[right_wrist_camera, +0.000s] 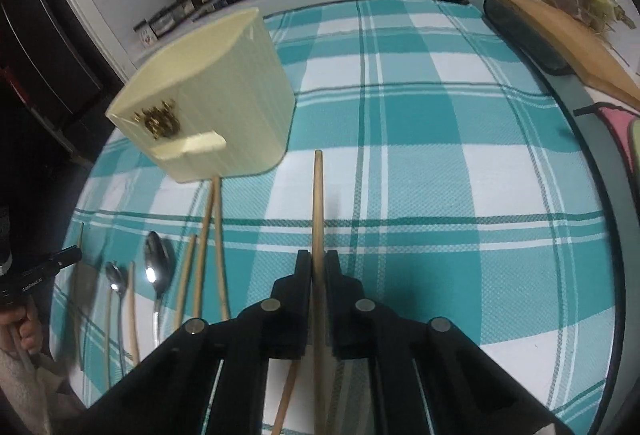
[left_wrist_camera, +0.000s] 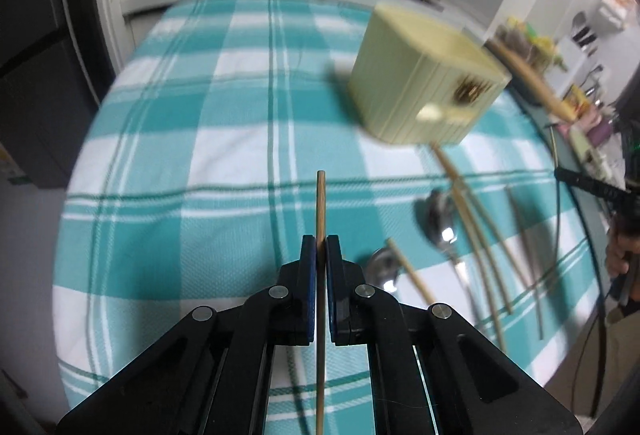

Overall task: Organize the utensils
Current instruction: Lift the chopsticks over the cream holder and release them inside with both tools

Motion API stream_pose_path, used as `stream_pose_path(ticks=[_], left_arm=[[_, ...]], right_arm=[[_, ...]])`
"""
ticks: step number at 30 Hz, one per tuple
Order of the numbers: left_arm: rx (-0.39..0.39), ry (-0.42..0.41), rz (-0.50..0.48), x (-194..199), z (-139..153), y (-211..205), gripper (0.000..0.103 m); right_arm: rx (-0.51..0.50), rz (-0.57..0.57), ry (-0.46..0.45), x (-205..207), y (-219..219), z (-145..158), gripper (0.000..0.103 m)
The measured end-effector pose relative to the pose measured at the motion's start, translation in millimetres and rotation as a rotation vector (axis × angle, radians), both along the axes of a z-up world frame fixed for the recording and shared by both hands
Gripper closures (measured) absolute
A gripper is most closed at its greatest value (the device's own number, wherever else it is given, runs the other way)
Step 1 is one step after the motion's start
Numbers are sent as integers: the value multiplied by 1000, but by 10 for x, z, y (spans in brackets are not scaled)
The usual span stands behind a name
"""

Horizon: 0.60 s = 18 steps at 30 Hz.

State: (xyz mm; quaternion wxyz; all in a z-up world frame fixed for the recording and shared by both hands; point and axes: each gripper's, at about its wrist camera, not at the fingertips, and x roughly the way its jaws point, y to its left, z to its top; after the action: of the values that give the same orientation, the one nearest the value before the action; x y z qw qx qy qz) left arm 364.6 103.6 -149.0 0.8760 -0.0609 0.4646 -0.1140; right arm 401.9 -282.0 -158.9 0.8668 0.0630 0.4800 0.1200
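**A:** Left wrist view first. What worries you?

**B:** The left gripper [left_wrist_camera: 320, 251] has its fingers clamped on a thin chopstick [left_wrist_camera: 320, 203], pinched partway along, with a length sticking out ahead and the rest running back between the finger arms. A grip that narrow lets the stick pivot. If it swings, the tip will likely miss the mouth of the cream holder [left_wrist_camera: 426, 75], which stands far and to the right on the checked cloth [left_wrist_camera: 200, 115] over the desk.

**A:** And the pose?

**B:** Angled steeply down toward the cloth, clear of it. The loose spoons [left_wrist_camera: 442, 223] and other chopsticks [left_wrist_camera: 476, 235] lie near right (blurred, so I can't count them).

**A:** Right wrist view?

**B:** The right gripper [right_wrist_camera: 317, 263] is also closed tight on a thicker chopstick [right_wrist_camera: 318, 203], gripped the same way. Here the holder [right_wrist_camera: 216, 99] sits far left, and the remaining spoons [right_wrist_camera: 157, 263] and sticks [right_wrist_camera: 206, 243] lie near left.

**A:** The risk there?

**B:** Both hands are headed, I'd judge, for one holder, so the two sticks could clash above it, or one could knock it over (it looks light). Another stick [right_wrist_camera: 286, 399] lies under the fingers and could be snagged.

**A:** Pose?

**B:** Tilted down like its partner, raised off the cloth.
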Motion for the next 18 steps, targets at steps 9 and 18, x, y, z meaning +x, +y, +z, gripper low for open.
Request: stream_pose_path(ticks=[9, 18], left_arm=[[-149, -236, -62, -220, 1172, 14, 100], [-152, -618, -24, 419, 2344, -398, 100]], right_arm=[[40, 27, -210, -492, -117, 1028, 96], [60, 3, -529, 82, 276, 2089, 96]])
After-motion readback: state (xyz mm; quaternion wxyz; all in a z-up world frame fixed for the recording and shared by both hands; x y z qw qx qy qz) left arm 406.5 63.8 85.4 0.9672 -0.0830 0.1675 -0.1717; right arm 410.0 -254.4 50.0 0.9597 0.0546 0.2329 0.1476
